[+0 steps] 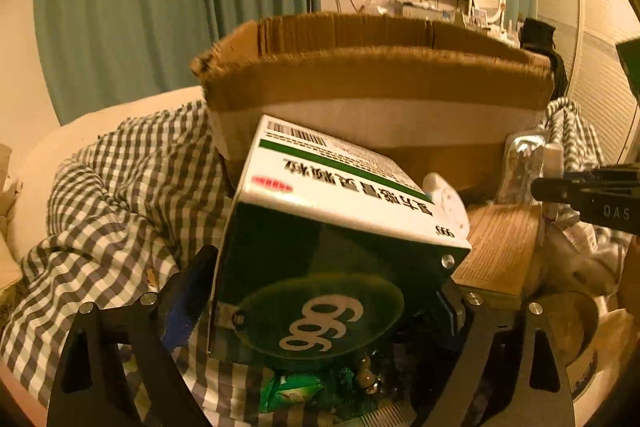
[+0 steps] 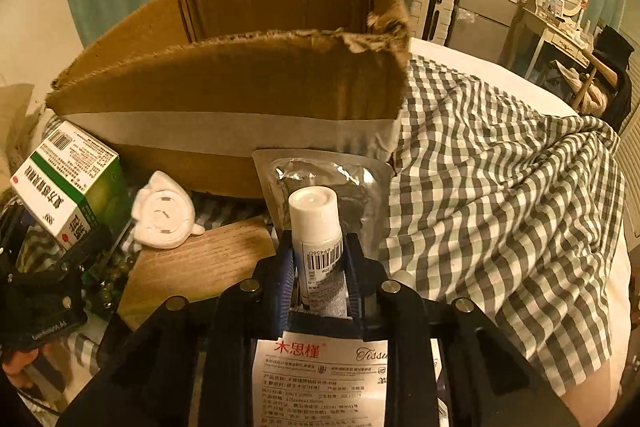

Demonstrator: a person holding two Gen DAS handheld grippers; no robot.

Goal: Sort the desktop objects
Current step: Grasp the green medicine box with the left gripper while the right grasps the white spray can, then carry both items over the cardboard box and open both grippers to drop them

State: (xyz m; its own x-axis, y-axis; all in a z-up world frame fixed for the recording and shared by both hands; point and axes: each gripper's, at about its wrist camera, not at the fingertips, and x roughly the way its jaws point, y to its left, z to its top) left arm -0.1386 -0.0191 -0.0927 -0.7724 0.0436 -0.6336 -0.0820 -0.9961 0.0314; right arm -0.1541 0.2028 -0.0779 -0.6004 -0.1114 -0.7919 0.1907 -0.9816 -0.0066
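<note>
My left gripper [image 1: 332, 275] is shut on a green and white medicine box [image 1: 344, 211] marked 999, held tilted just in front of the open cardboard box [image 1: 372, 75]. The medicine box also shows at the left of the right wrist view [image 2: 68, 183]. My right gripper [image 2: 318, 259] is shut on a small white spray bottle [image 2: 318, 227] with a white cap, held upright before the cardboard box [image 2: 240, 83]. The right gripper shows at the right edge of the left wrist view [image 1: 588, 195].
A white pig-shaped figurine [image 2: 164, 215] lies on a wooden board [image 2: 200, 263]. A silver foil pack [image 2: 332, 179] leans on the cardboard box. A tissue pack [image 2: 320, 379] lies under my right gripper. Checked cloth [image 2: 500, 179] covers the bed. Beads [image 1: 366, 375] and a green sachet [image 1: 288, 391] lie below.
</note>
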